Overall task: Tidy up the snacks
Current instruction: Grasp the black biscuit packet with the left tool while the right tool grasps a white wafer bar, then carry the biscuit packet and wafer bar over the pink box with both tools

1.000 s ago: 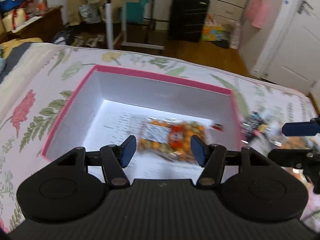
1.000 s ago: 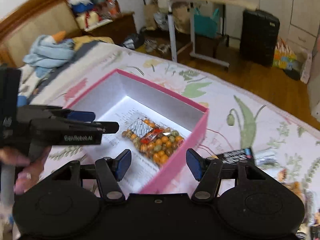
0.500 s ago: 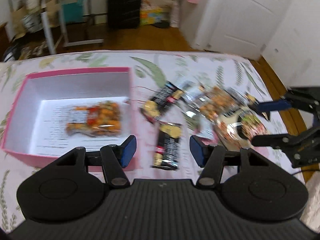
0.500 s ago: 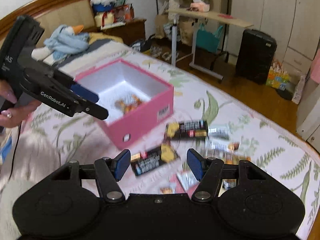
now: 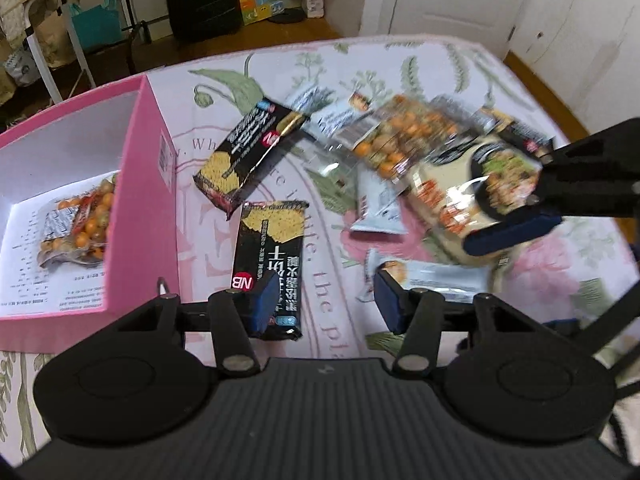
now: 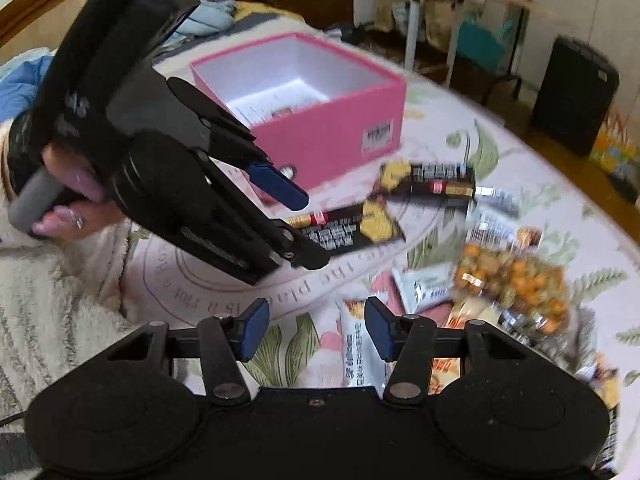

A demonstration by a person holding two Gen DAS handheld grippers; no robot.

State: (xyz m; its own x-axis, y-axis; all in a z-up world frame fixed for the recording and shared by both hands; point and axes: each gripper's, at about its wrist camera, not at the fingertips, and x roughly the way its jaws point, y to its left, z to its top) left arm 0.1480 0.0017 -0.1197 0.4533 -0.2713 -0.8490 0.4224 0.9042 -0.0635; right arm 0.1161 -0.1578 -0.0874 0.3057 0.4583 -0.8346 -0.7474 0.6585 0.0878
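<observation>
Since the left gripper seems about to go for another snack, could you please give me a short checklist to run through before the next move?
1. Left gripper open and empty: ok.
2. Right gripper open and empty: ok.
3. Nearest black cracker pack lies flat, unobstructed: ok.
4. Pack centred between the left fingers: not ok, it sits under the left finger.
5. Pink box has room: ok, only one orange snack bag is inside.
6. Right gripper clear of the left's path: cannot tell; it hovers over the snack pile.
</observation>
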